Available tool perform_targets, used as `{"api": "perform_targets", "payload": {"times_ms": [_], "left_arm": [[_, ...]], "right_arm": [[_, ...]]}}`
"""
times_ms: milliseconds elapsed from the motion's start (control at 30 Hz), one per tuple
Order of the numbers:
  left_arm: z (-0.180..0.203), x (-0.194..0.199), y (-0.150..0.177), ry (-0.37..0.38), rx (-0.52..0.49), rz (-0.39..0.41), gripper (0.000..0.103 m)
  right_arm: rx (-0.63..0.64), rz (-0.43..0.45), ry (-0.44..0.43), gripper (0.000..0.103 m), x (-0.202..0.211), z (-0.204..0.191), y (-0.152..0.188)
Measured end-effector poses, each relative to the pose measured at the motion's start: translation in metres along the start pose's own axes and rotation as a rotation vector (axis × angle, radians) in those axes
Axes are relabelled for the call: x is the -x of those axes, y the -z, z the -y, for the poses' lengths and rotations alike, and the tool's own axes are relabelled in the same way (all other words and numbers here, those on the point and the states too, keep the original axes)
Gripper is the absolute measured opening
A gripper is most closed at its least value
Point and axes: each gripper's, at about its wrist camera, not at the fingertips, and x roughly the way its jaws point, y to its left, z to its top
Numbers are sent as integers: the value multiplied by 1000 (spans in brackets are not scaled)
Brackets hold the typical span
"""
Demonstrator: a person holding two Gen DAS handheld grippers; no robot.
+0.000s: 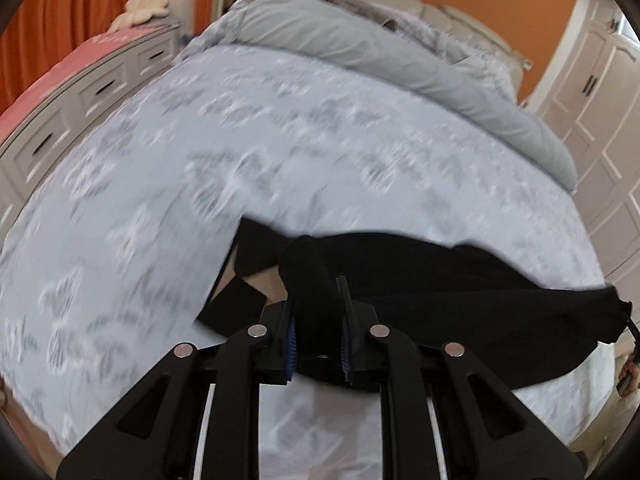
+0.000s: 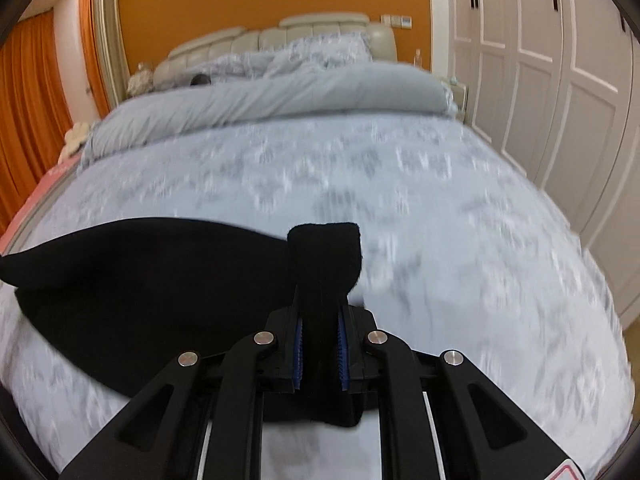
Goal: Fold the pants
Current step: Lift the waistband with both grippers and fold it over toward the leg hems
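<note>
Pants (image 1: 440, 312): black, lifted off the near part of the bed (image 1: 280, 152) and strung between the two grippers; the middle sags toward the sheet.
Left gripper (image 1: 318, 336): jaws drawn narrow, pinching a bunch of the black cloth.
Right gripper (image 2: 320, 340): jaws narrow too, clamped on a cloth end that sticks up past the pads.
Done: both ends picked up; no finished fold shows.
Left: lay the cloth flat, bring one half over the other, fold again, smooth it.
Doubt: blur hides whether these ends are waistband or cuffs, so the stage is probably early.
Far side: rolled grey duvet (image 2: 280, 96) by the headboard, well apart.
</note>
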Motion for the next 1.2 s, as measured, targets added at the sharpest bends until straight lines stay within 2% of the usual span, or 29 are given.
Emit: {"api": "perform_targets", "payload": {"times_ms": [133,200,233,267,300,367,400,433,500,600,667,700,733,767,800,833,867,967,1000,1033,1133,1200], "left_arm": [[-21,-27,40,-93,-2,-65,24],[-34,-40,56,-149,18,-91,36],[-44,-39,61,-151,68,-93,50],[-54,-34,65,-110,121,-78,59],[-66,-24,69,-54,187,-50,62],[-84,-1,76,27,301,11,77],[-92,9,80,62,350,33,84],[-97,15,86,90,396,39,97],[-95,8,98,141,470,-9,98],[-87,-28,121,202,561,-156,98],[-86,-47,126,217,618,-187,97],[-85,-48,123,204,625,-161,96],[-82,-46,112,219,606,-117,73],[-80,-48,104,234,587,-119,9],[-77,-53,88,257,574,-147,8],[-76,-51,78,286,582,-139,6],[-72,-44,60,315,578,-104,6],[-51,3,15,348,463,70,7],[-45,10,7,346,428,100,7],[-41,9,2,298,387,114,7],[-54,-30,11,176,398,19,7],[-69,-50,26,178,459,-36,7]], "right_arm": [[-12,-95,32,15,-16,6,46],[-34,-115,67,22,-17,9,61],[-48,-107,79,24,-11,11,65],[-61,-94,86,35,-4,12,67],[-85,-60,98,51,10,15,69],[-124,22,112,64,42,20,74],[-144,65,114,66,62,20,77],[-154,84,108,66,73,18,79],[-178,130,76,67,96,9,86],[-178,153,25,71,108,-13,94],[-170,140,-1,71,109,-27,101],[-162,126,-18,71,107,-35,103],[-151,111,-24,71,103,-45,106],[-144,102,-27,71,100,-52,107],[-140,94,-32,71,97,-58,109],[-139,87,-34,71,94,-64,109],[-142,86,-33,71,94,-68,110],[-161,105,-29,72,96,-68,113],[-184,98,-28,73,93,-63,116],[-207,87,-23,73,89,-57,120],[-348,25,-33,74,68,-32,131],[-457,15,-97,74,61,-21,133]]}}
